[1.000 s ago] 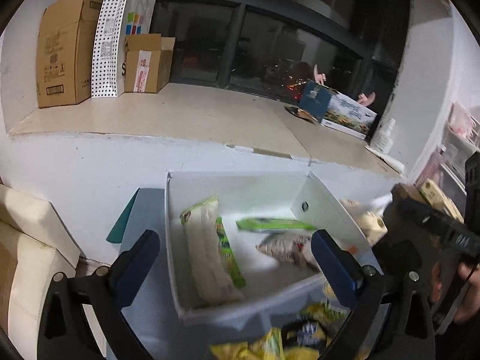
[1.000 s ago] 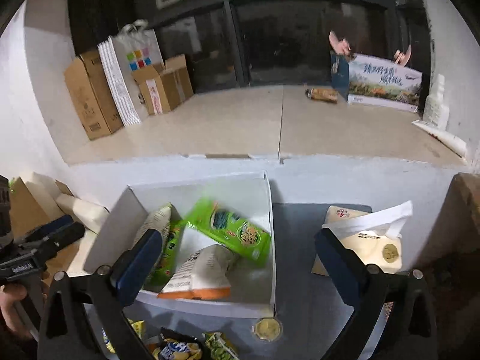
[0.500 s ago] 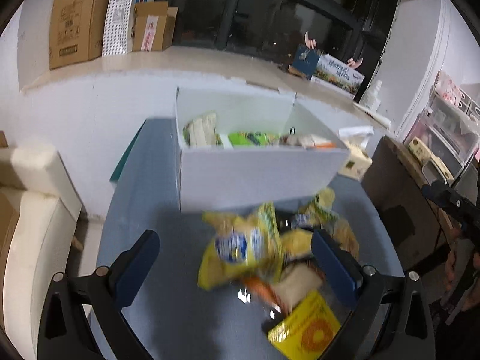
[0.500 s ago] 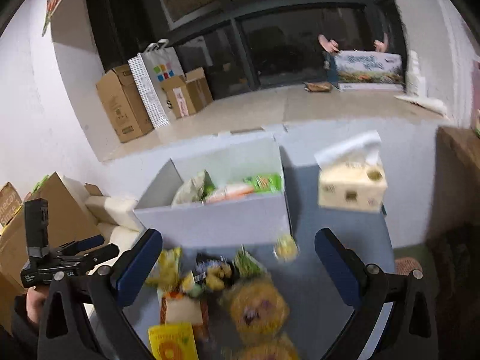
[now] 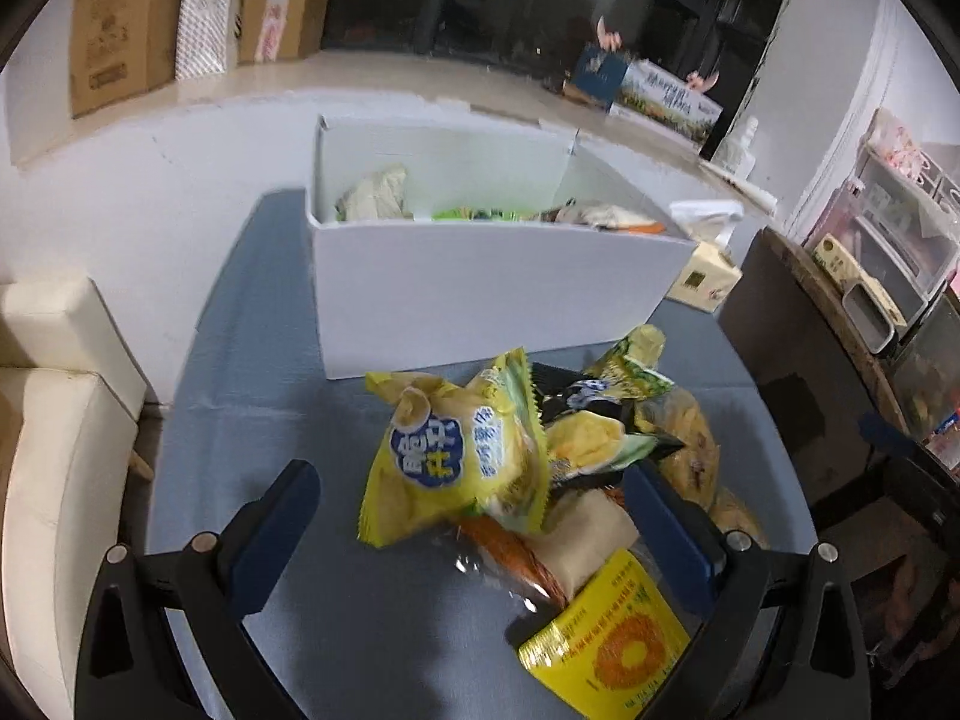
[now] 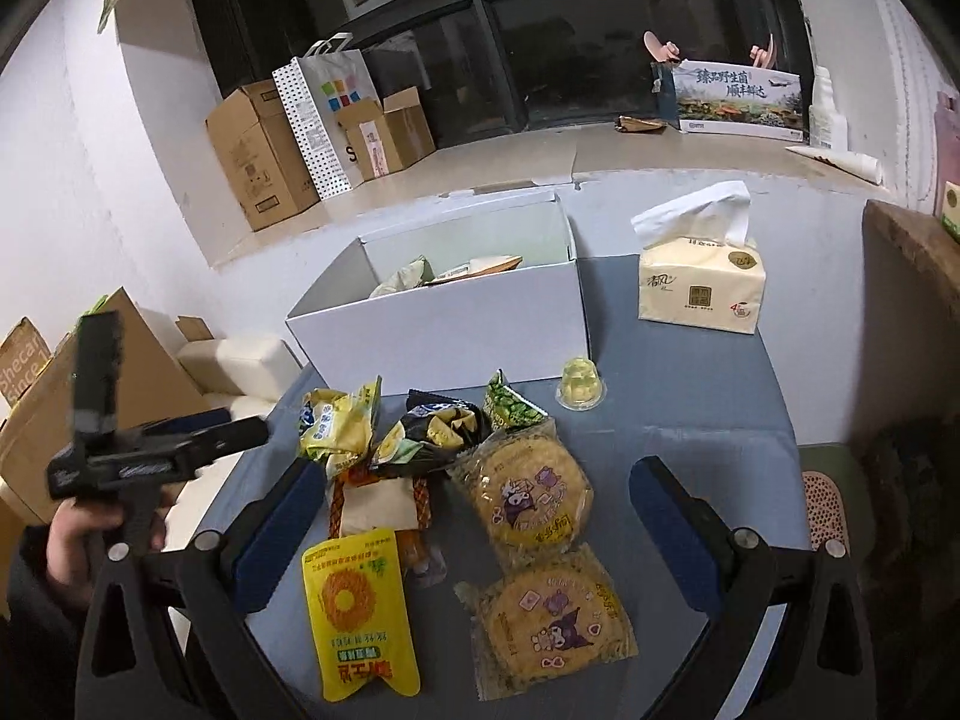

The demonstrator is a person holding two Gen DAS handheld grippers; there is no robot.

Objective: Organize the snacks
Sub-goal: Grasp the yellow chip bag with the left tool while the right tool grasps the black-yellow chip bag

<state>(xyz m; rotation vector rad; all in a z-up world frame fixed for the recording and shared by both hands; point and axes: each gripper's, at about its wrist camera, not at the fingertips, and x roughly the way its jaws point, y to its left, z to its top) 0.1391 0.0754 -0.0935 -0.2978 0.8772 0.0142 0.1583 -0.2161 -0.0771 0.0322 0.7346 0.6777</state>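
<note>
On the far left of the right wrist view, a hand (image 6: 90, 540) grips the left gripper (image 6: 240, 429), seen side-on over the table's left edge; from there its fingers cannot be judged. The left wrist view settles it: the left gripper's blue fingers (image 5: 270, 531) stand wide apart and empty, low over the blue-grey table (image 5: 252, 360) with the snack pile between them.

Only the right wrist view shows the cardboard with "Sheca" (image 6: 21, 360) at the left, the clear jelly cup (image 6: 581, 384) just in front of the box, and two round cakes in clear wrappers with cartoon figures (image 6: 522, 489), one lying nearer than the other (image 6: 555, 621). Only the left wrist view shows the shelves of plastic drawers (image 5: 882, 240) at the right.

The white box (image 6: 444, 324) sits at the back of the table holding several packets: a pale crumpled one (image 5: 375, 195), a green one (image 5: 474, 215) and a white-and-orange one (image 5: 606, 217). In front of it lies the pile: a puffy yellow bag with a blue round label of Chinese characters (image 5: 456, 468), a black-and-yellow bag (image 6: 429, 432), a small green packet (image 6: 510, 405), and a flat yellow pouch printed with an orange ring (image 6: 357, 600), its text upside down.

The right gripper (image 6: 480, 537) hangs over the pile, fingers spread wide and holding nothing. To the right stands a cream tissue pack (image 6: 699, 288) with a sheet sticking up; its printing is too small to read.
</note>
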